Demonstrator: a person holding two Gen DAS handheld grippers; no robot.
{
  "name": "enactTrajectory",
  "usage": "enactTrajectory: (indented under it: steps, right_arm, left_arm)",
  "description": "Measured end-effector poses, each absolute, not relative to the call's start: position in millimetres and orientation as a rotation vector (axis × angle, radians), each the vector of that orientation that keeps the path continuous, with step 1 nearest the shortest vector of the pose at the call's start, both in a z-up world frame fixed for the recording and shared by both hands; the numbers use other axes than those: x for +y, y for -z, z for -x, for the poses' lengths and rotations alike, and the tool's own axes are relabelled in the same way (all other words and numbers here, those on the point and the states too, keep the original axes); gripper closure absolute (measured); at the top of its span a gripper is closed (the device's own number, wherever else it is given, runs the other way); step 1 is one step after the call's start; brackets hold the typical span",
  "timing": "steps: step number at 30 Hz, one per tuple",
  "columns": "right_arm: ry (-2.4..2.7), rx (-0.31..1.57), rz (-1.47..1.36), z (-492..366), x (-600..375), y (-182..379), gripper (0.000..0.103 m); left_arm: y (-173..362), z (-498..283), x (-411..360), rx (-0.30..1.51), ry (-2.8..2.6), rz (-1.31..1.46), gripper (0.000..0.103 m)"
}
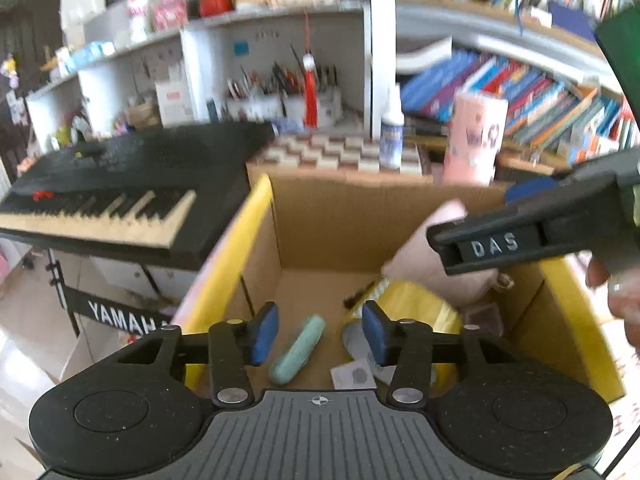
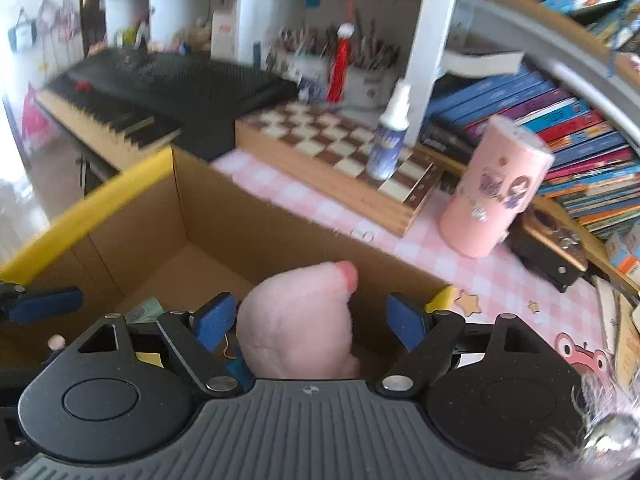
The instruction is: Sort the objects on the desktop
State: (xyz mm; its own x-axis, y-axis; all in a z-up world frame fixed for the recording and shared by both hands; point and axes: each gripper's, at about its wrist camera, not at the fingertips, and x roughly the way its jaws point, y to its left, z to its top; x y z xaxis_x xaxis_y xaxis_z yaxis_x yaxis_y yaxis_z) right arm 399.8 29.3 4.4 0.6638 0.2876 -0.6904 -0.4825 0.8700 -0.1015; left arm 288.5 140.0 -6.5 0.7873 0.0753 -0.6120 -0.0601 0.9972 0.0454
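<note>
Two hand-held grippers: both hung over an open cardboard box [image 1: 320,216] with yellow-edged flaps.
Left hand-held gripper [image 1: 318,330]: its blue pads stood apart and held nothing, above the box floor.
Right hand-held gripper [image 2: 316,322]: its jaws were spread wide, with a pink plush toy [image 2: 298,320] between the pads; the left pad looked to touch the plush, the right pad stood clear of it, so a grip could not be confirmed.
Plush toy position: it sat over the box's right side, near the far wall, partly behind the right hand-held gripper in the left wrist view.
Box contents: a pale green pouch [image 1: 298,350] lay on the floor beside a yellow tape roll [image 1: 416,308], with a small card [image 1: 354,376] near them.
Worktop [image 2: 460,256]: a pink checked cloth carried a chessboard [image 2: 344,152], a white spray bottle [image 2: 390,132] standing on that board, and a pink cylinder [image 2: 496,188] just beside it.
Surroundings: a black keyboard [image 1: 120,192] sat left of the box; book-filled shelves [image 1: 520,88] rose behind.
</note>
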Motion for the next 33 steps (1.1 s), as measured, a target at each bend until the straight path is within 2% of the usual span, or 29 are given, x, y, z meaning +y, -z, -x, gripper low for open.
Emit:
enactTrajectory:
  steps: [8, 16, 22, 33]
  right_arm:
    - [-0.371, 0.551, 0.194, -338, -1, -46, 0.021]
    - [-0.26, 0.441, 0.084, -255, -42, -74, 0.021]
    - [-0.158, 0.395, 0.001, -188, -70, -78, 0.022]
    - [-0.009, 0.433, -0.049, -75, -100, -52, 0.022]
  left_arm:
    - [-29, -235, 139, 0.512, -0.069, -0.02, 0.046]
    - [-49, -170, 145, 0.428, -0.08, 0.014, 0.034]
    - [-52, -124, 144, 0.398, -0.074, 0.022, 0.026]
    - [-33, -67, 125, 0.45, 0.0, 0.034, 0.021]
